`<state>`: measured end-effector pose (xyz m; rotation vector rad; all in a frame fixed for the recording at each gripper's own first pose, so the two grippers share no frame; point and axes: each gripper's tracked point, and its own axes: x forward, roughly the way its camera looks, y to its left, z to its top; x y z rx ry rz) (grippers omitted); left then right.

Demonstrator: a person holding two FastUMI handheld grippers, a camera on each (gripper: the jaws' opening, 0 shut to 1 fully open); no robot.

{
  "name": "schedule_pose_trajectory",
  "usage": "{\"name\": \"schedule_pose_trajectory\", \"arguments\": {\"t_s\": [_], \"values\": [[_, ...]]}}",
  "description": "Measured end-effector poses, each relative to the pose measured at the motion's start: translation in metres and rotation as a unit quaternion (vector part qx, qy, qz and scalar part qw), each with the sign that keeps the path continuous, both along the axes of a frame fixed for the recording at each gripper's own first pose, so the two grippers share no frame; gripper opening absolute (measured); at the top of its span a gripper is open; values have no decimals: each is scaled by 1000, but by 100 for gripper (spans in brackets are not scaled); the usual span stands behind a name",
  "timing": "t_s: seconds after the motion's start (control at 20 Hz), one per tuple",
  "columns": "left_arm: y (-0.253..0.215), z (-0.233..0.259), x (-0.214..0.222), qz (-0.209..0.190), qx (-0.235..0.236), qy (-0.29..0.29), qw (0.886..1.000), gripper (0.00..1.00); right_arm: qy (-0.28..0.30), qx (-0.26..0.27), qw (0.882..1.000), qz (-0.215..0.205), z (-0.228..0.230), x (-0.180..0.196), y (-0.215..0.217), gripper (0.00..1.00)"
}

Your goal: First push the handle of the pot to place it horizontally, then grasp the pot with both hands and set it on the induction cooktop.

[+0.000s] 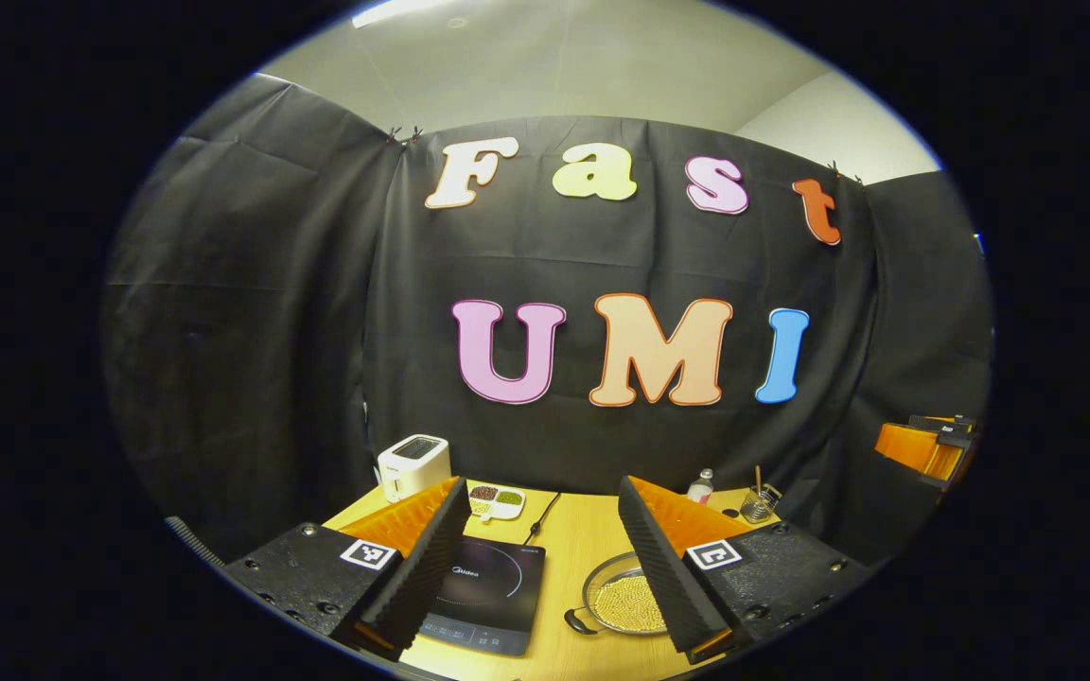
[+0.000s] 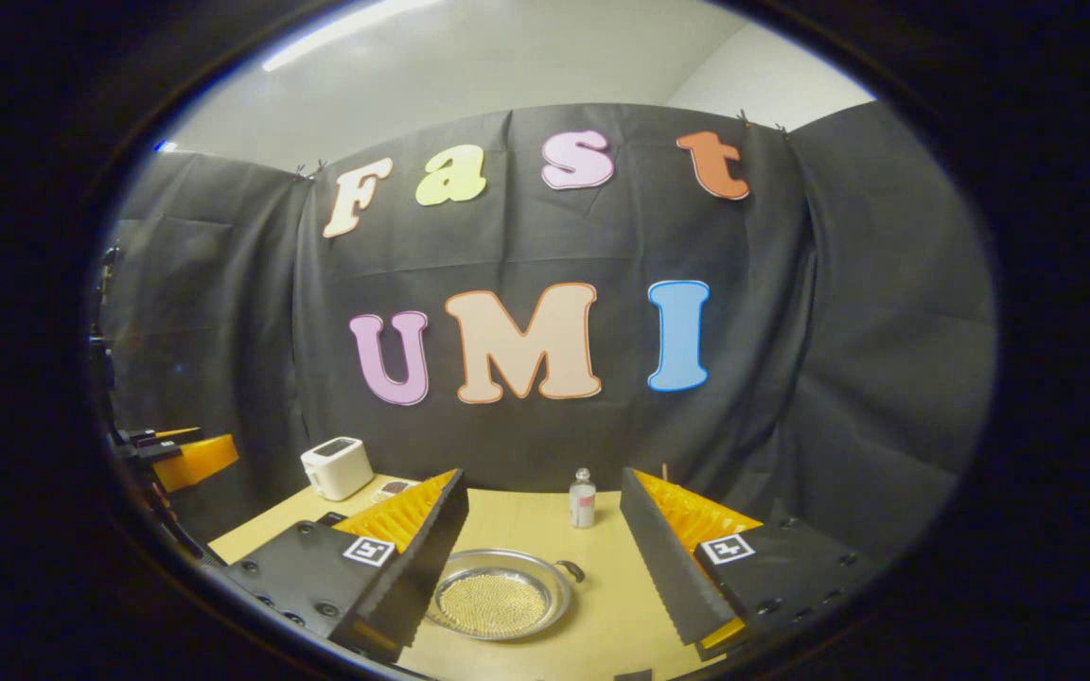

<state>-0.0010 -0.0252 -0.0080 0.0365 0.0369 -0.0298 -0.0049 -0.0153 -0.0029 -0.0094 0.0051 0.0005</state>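
Near: my left gripper (image 1: 539, 558) and right gripper (image 2: 543, 558), both spread wide, nothing held. Mid: steel pot (image 2: 498, 593) of beads on the table (image 2: 602, 615), beside the induction cooktop (image 1: 488, 591). Handle (image 2: 571, 570) angles off; I judge a light sideways nudge suits. Far: toaster (image 1: 413, 466), bottle (image 2: 582, 498).

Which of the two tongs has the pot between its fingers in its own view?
The right tongs: the pot lies between its open fingers. In the left gripper view the cooktop sits there, and the pot is partly behind the right-hand finger.
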Motion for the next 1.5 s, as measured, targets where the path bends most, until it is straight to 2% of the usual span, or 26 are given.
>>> {"name": "schedule_pose_trajectory", "arguments": {"t_s": [0.5,1.05,1.15,1.3,1.45,1.5], "values": [[-4,-2,-3,-5,1,1,1000,92,-3,3,1000,-8,1,-4,-6,99],[-5,-4,-11,4,-3,3,1000,92,-1,12,1000,3,-1,-9,-9,98],[-6,-7,-13,8,-3,6,1000,92,0,12,1000,9,-3,-9,-10,92],[-9,-10,-16,14,-1,9,1000,92,-1,14,1000,11,-5,-4,-14,58],[-15,-13,-18,20,2,12,1000,92,3,11,1000,14,-9,-2,-20,28],[-17,-14,-18,22,3,12,1000,96,5,11,1000,18,-11,-1,-21,19]]}}
